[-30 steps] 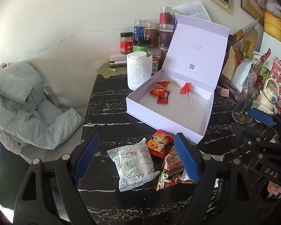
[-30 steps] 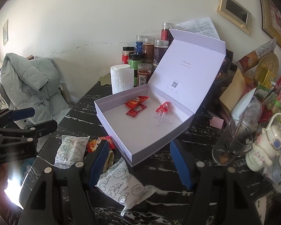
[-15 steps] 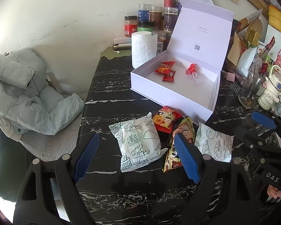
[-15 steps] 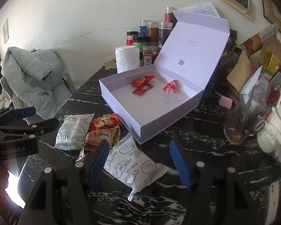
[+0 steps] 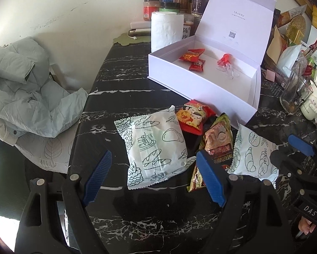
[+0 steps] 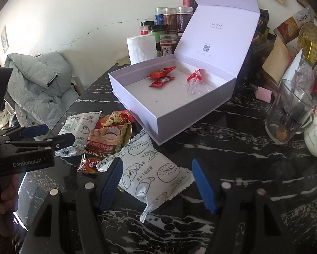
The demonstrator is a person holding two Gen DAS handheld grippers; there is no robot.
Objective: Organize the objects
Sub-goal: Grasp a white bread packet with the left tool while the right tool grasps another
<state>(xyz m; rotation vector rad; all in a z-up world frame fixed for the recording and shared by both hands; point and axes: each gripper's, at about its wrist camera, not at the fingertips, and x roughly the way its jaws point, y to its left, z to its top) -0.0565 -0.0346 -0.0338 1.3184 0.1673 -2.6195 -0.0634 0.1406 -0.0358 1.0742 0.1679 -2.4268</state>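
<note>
The left gripper (image 5: pixel 153 177) hangs low over the black marble tabletop (image 5: pixel 124 97), jaws wide and empty, a white bread-print packet (image 5: pixel 153 146) lying between and just beyond its blue pads. The right gripper (image 6: pixel 157 182) is likewise low, jaws wide, with a second white packet (image 6: pixel 152 167) between its fingers, holding nothing. Each gripper shows at the edge of the other's view; the person's fingers are only partly seen at the frame edges. A brown snack bag (image 6: pixel 107 142) is partly covered by the second packet, and a red cartoon packet (image 5: pixel 193 116) lies just beside it, near the box wall. The white box (image 6: pixel 177 110) stands open, lid upright, holding two red candies (image 6: pixel 161 77) and a clear red-topped item (image 6: pixel 194 82) that is hard to make out. Jars (image 6: pixel 171 27) behind are partly hidden by the lid
</note>
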